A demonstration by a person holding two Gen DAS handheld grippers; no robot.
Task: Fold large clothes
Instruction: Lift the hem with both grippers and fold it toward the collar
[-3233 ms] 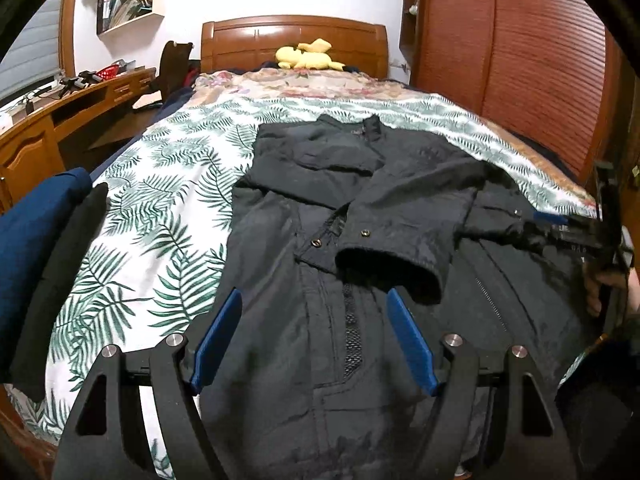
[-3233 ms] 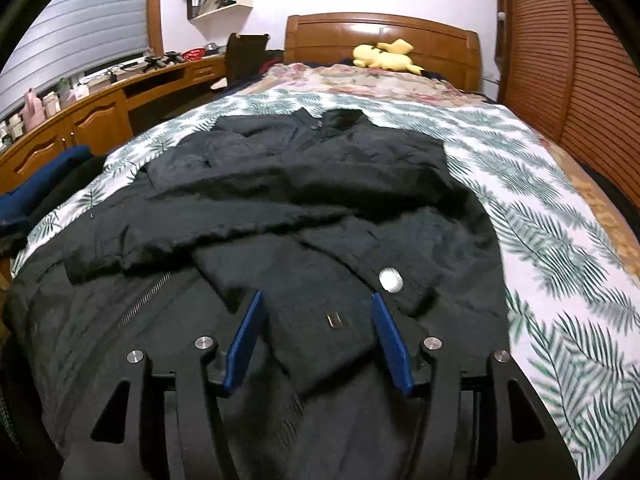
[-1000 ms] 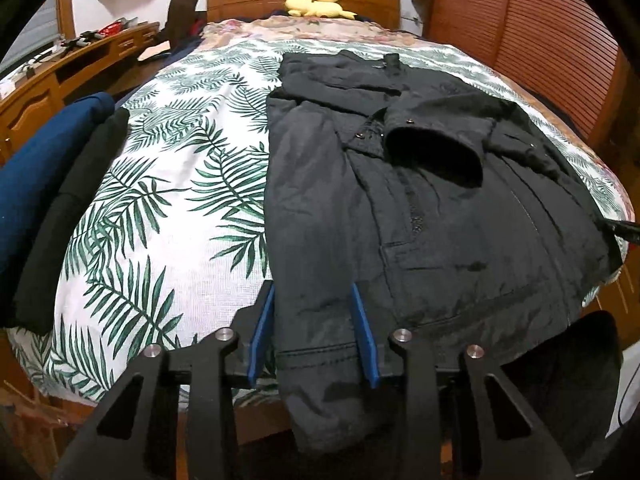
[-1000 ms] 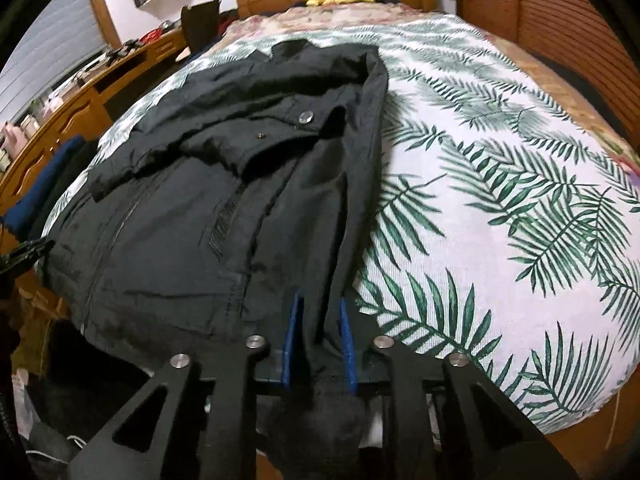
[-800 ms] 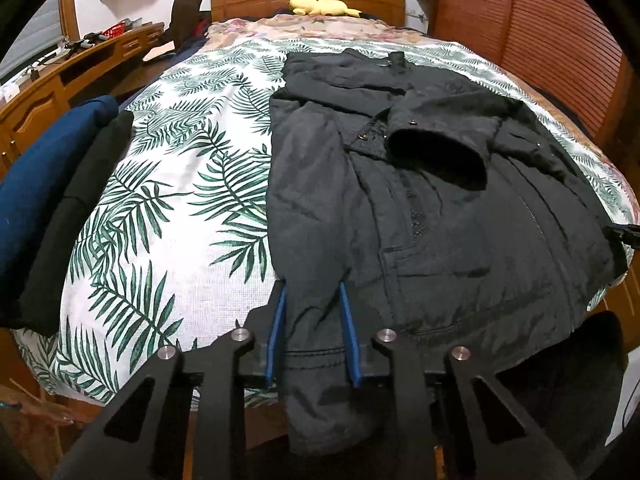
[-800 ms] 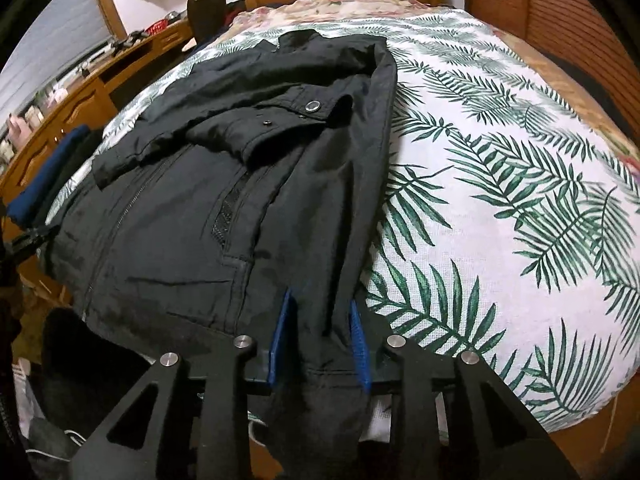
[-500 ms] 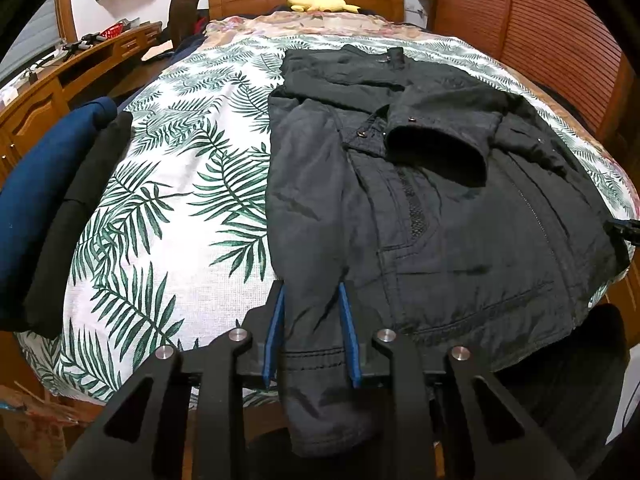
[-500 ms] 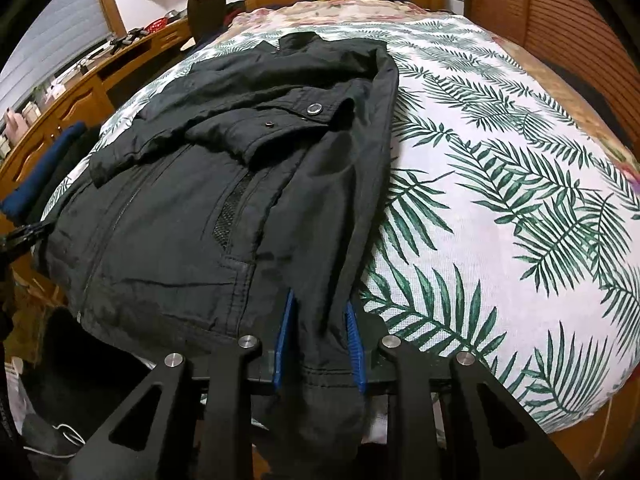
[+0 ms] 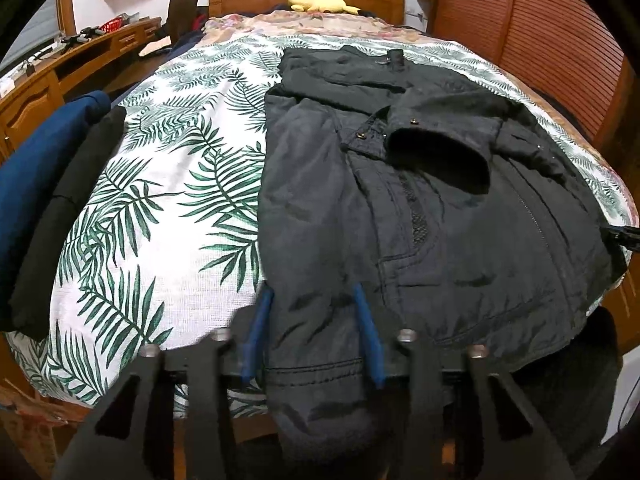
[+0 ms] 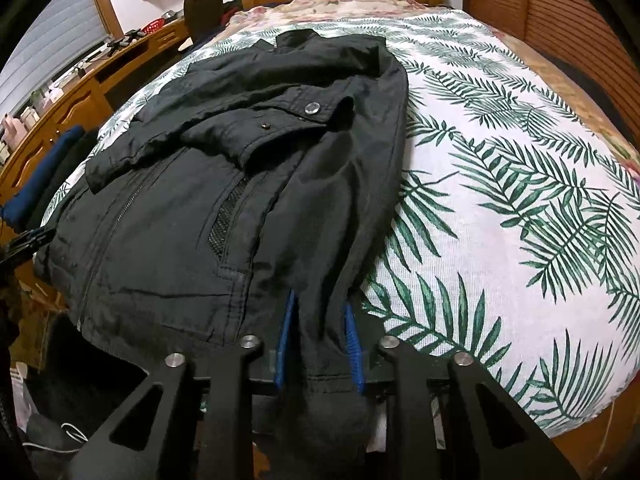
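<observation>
A black jacket (image 9: 400,220) lies front-up on the leaf-print bed cover (image 9: 160,200), both sleeves folded across its chest, its hem hanging over the bed's near edge. My left gripper (image 9: 313,292) is at the hem's left corner, its jaws closing with the fabric bunched between the blue pads. In the right wrist view the jacket (image 10: 240,200) shows its right side. My right gripper (image 10: 318,300) has its jaws closing on the folded hem corner there, pads against the cloth.
Folded dark blue and black clothes (image 9: 36,184) sit on the bed's left edge. A yellow plush toy (image 9: 320,0) lies by the headboard. A wooden desk (image 9: 40,80) runs along the left and a slatted wardrobe (image 9: 540,40) along the right.
Three seconds ago both grippers hung open over the jacket's middle; they now sit at the hem. In the last second the right jaws narrowed on the cloth. The jacket has not shifted.
</observation>
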